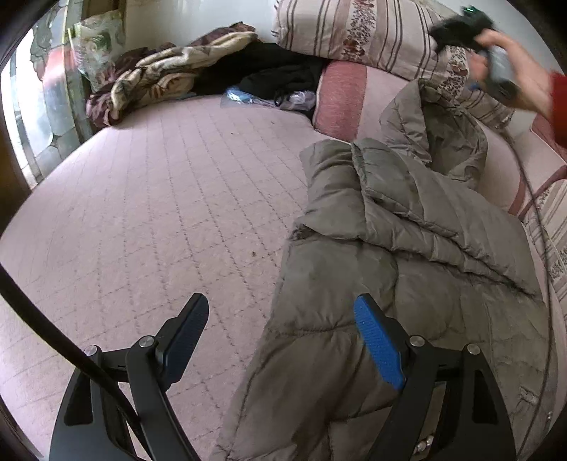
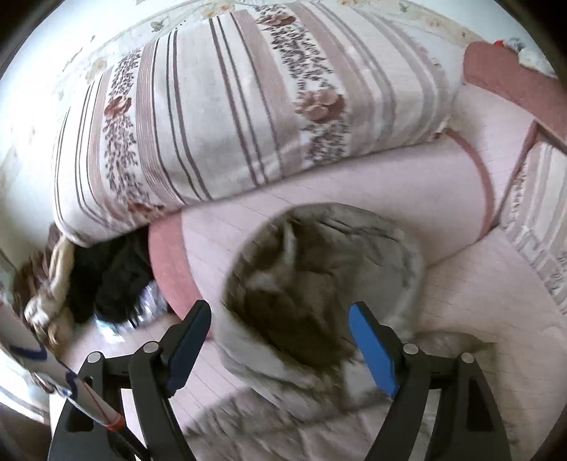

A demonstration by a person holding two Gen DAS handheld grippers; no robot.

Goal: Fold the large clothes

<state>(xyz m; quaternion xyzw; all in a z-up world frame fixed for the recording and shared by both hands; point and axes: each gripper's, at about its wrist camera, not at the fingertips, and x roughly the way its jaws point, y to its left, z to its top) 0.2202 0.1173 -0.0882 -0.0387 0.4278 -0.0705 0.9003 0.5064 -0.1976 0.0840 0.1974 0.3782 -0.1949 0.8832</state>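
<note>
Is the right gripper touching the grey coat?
Apart. In the left wrist view the right gripper is raised by the striped pillow, with nothing between it and the grey coat lying on the bed below.

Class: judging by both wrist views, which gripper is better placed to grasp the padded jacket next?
Probably the left gripper: it hangs open, low over the jacket. The right gripper, also open, is raised.

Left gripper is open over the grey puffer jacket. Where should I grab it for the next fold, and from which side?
Judging by its pose, take the puffer jacket at its free left edge, coming from the bare mattress side. That edge lies flat and unobstructed, already between the left gripper fingers, and its quilted padding gives a pinchable lip.
</note>
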